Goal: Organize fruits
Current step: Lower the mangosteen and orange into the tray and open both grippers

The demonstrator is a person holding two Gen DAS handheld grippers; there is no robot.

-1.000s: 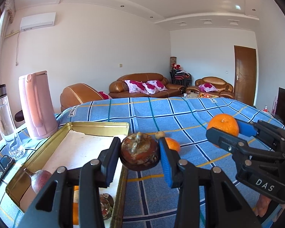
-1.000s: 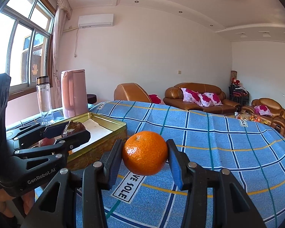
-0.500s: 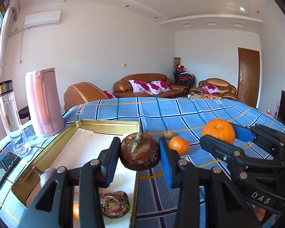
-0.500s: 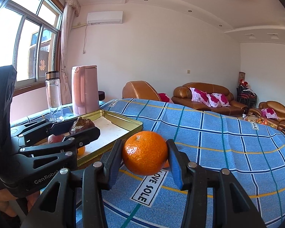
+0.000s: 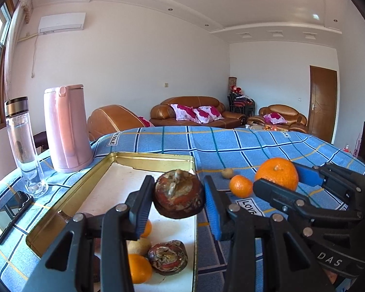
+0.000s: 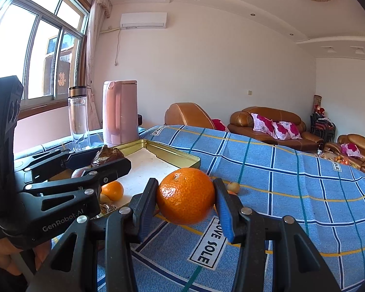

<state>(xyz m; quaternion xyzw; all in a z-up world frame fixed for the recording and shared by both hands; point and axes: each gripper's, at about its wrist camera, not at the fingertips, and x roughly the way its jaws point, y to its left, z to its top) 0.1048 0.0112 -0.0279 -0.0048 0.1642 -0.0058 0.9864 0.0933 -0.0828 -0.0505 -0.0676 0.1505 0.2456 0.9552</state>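
Observation:
My left gripper (image 5: 178,196) is shut on a brown mottled fruit (image 5: 178,193) and holds it above the gold tin tray (image 5: 155,159). The tray holds another brown fruit (image 5: 168,256), oranges (image 5: 138,267) and a small tan fruit (image 5: 138,245). My right gripper (image 6: 185,196) is shut on a large orange (image 6: 185,196), held above the blue checked cloth just right of the tray (image 6: 182,154). It shows in the left wrist view (image 5: 277,174) too. A smaller orange (image 5: 241,186) and a small tan fruit (image 5: 227,173) lie on the cloth.
A pink kettle (image 5: 65,129) and a clear bottle (image 5: 23,143) stand left of the tray. A phone (image 5: 8,213) lies at the left edge. Sofas stand behind the table.
Both grippers have moved left toward the tray with their fruit. The left gripper now hangs over the tray's inside; more of the fruit in the tray shows.

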